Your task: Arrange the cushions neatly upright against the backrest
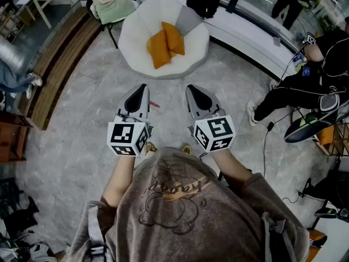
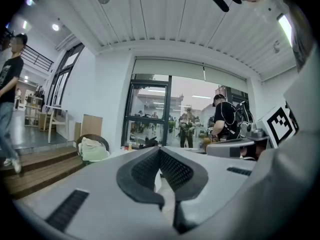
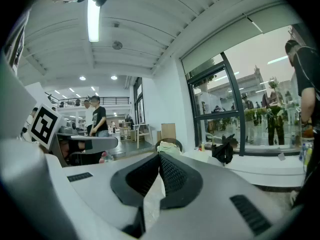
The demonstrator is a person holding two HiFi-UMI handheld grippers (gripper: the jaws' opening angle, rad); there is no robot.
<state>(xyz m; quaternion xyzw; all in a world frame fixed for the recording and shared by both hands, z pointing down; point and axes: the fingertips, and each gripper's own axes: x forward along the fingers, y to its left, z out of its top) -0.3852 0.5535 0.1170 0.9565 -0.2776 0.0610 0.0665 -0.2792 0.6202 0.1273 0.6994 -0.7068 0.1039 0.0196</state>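
- Noting both tools held level and near my body, well short of the work: the left gripper (image 1: 142, 87) has its jaws pressed together on nothing, and the right gripper (image 1: 192, 87) is likewise closed and empty.
- The two orange cushions (image 1: 165, 43) lie slumped and overlapping in the middle of the white round seat (image 1: 133, 42), far ahead of me. A grey cushion (image 1: 188, 19) sits at the seat's far right rim.
- Risk one: arriving with closed jaws. I would judge they would only prod and push the soft cushions flatter, so they need to be spread before contact.
- Risk two: the orange pair overlap. A pinch on the upper one may drag the lower one with it, or off the near edge.
- Risk three: the seat is rounded and soft, with no plain flat backrest visible, so a cushion stood upright may topple forward once released.
- Risk four: a narrow pinch on a corner may let the cushion droop and twist rather than stand.
- Risk five: a seated person (image 1: 305, 86) and a floor cable (image 1: 266, 146) lie to my right, a possible trip point if I drift that way.
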